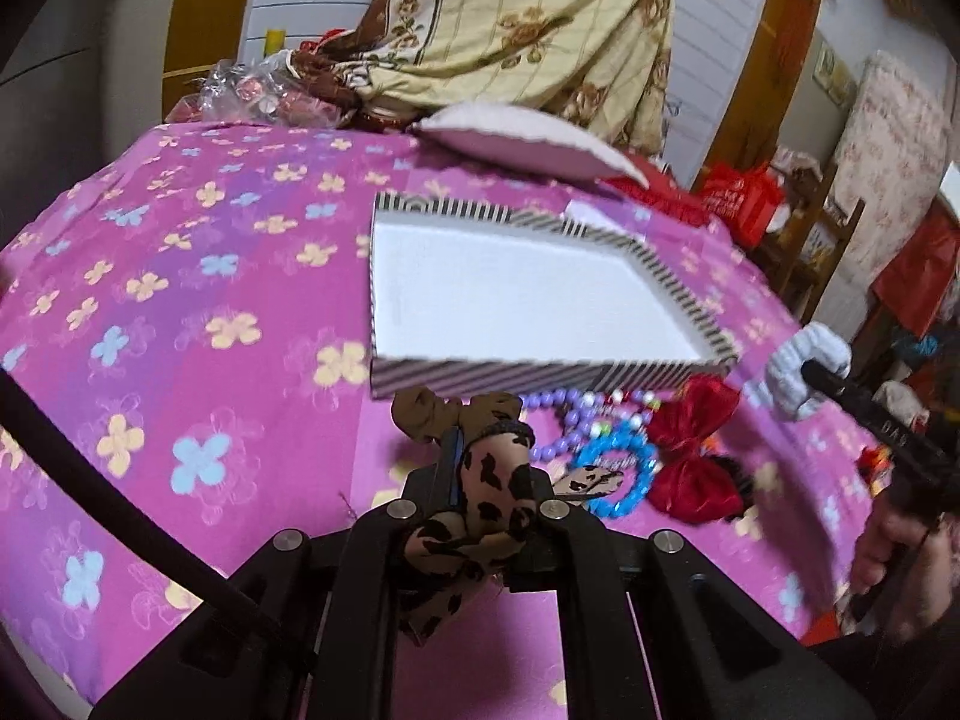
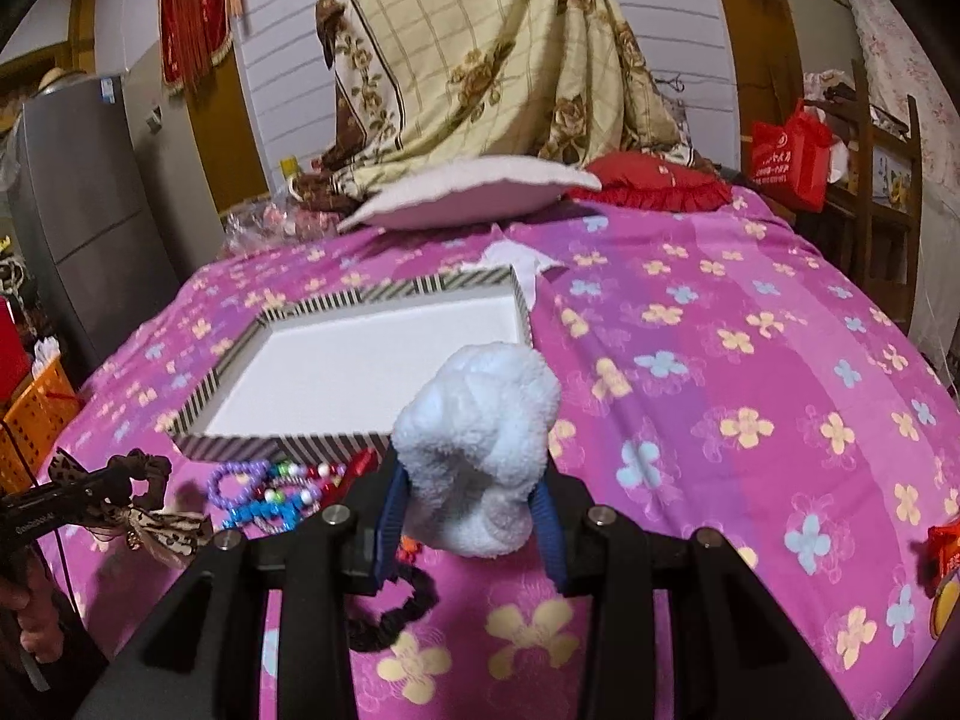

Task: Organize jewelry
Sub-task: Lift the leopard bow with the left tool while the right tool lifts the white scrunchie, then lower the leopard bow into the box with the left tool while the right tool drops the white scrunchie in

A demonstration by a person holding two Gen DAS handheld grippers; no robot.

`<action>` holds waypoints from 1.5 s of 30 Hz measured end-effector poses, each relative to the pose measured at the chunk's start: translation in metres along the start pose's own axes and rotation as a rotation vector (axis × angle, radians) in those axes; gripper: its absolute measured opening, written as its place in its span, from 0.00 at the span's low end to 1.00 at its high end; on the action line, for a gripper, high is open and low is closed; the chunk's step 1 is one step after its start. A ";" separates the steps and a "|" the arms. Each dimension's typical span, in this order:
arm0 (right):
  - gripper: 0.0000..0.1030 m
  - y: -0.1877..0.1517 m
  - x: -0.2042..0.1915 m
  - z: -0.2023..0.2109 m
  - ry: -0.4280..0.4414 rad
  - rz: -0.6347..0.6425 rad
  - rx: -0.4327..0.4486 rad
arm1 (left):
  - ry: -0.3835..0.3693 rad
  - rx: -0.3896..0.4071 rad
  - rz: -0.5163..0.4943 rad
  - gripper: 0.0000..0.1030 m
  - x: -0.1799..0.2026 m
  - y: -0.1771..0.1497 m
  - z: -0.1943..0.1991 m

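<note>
Clenched tight, my left gripper (image 1: pixel 474 468) pinches a leopard-print scrunchie (image 1: pixel 480 516) that drapes back over the fingers (image 1: pixel 450 468), its long axis running near to far along them. My right gripper (image 2: pixel 474 498) stands partly open, its blue fingers (image 2: pixel 393 516) pressing both sides of a white fluffy scrunchie (image 2: pixel 480 450), which bulges upward and away from me.

Both hover over a bed (image 2: pixel 720 360) with a pink flowered cover. The striped box (image 1: pixel 540 378) lies open and white inside, just beyond the fingers. At its near edge lie purple beads (image 1: pixel 558 426), a blue bead bracelet (image 1: pixel 618 468) and a red bow (image 1: pixel 690 456).

Only the left view shows the red bow whole; only the right view shows a black scrunchie (image 2: pixel 396 612) on the cover under the fingers, and a grey fridge (image 2: pixel 78 228) far left.
</note>
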State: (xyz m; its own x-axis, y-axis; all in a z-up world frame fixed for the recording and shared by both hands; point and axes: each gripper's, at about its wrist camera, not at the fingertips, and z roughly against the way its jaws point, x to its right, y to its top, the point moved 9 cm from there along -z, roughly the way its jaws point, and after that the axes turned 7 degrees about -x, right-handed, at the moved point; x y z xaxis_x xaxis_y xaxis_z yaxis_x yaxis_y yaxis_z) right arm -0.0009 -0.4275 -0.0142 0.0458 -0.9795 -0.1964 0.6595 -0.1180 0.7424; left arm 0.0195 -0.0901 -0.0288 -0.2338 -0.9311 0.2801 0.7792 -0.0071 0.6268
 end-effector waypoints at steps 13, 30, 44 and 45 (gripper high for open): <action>0.38 0.046 -0.010 -0.032 0.044 -0.041 0.071 | -0.067 0.121 -0.024 0.00 0.019 0.107 -0.022; 0.58 0.035 -0.010 -0.130 0.020 -0.086 -0.139 | 0.068 -0.046 0.079 0.21 -0.021 0.083 -0.106; 0.60 0.038 0.000 -0.044 0.031 -0.113 0.038 | -0.047 0.078 0.005 0.23 0.007 0.077 -0.052; 0.60 0.033 -0.002 -0.034 0.040 -0.108 0.041 | -0.060 0.077 -0.002 0.23 0.010 0.072 -0.046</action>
State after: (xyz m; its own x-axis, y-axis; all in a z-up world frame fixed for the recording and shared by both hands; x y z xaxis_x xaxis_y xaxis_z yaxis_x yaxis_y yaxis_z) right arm 0.0465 -0.4238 -0.0113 0.0059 -0.9535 -0.3015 0.6312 -0.2303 0.7406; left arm 0.0998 -0.1166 -0.0148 -0.2717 -0.9075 0.3204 0.7320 0.0213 0.6810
